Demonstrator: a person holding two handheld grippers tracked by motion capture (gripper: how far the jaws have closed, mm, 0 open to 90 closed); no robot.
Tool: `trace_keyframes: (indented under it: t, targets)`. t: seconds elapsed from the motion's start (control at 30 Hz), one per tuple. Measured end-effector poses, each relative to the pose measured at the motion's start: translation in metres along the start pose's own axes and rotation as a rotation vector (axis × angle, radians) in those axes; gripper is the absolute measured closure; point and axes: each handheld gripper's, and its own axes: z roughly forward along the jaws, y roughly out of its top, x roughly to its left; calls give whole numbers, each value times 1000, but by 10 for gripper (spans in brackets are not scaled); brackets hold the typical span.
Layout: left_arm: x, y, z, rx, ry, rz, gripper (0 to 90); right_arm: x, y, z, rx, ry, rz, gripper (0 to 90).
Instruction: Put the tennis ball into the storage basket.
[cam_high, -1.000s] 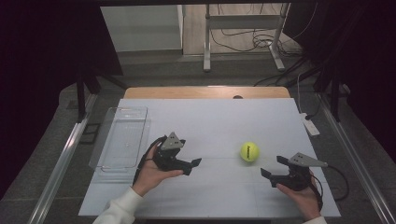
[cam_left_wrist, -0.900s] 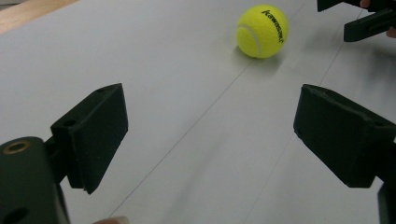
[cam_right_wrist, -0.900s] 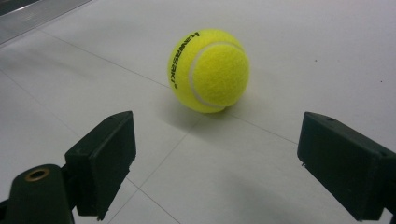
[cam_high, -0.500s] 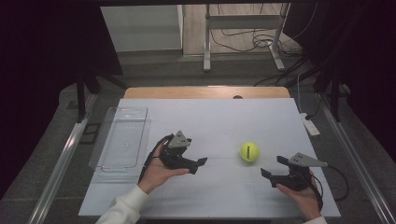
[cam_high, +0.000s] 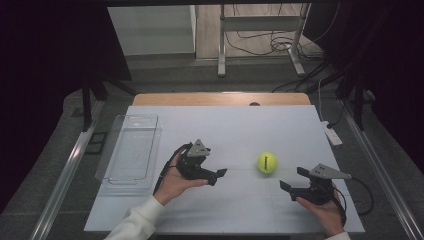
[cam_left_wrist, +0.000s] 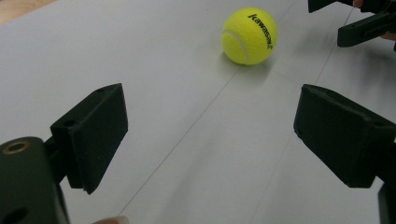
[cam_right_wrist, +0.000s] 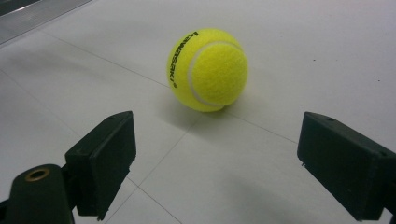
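Observation:
A yellow tennis ball (cam_high: 267, 162) rests on the white table (cam_high: 235, 125), right of centre. My left gripper (cam_high: 217, 176) is held to the ball's left and points at it, open with nothing between its jaws. In the left gripper view the ball (cam_left_wrist: 250, 36) lies ahead, beyond the open left gripper (cam_left_wrist: 212, 126). My right gripper (cam_high: 293, 178) sits to the lower right of the ball, also open and empty. In the right gripper view the ball (cam_right_wrist: 208, 70) is close in front of the open right gripper (cam_right_wrist: 215, 154), not between its jaws.
A clear plastic tray (cam_high: 127, 117) lies empty at the table's left side. A small white device (cam_high: 332, 135) with a cable sits at the right edge. The right gripper (cam_left_wrist: 364, 23) shows at the top right of the left gripper view. Cables run on the floor behind.
My left gripper has shifted a little to the right, toward the ball. The right gripper and the ball have stayed where they were.

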Motion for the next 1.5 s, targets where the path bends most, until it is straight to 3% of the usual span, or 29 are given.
trace_keyframes:
  t: [0.63, 1.5]
  targets:
    - [0, 7, 11, 1, -24, -6, 107, 0, 0, 0, -2, -2, 1, 118]
    - [-8, 24, 33, 22, -56, 26, 108, -1, -1, 0, 3, 2, 1, 118]
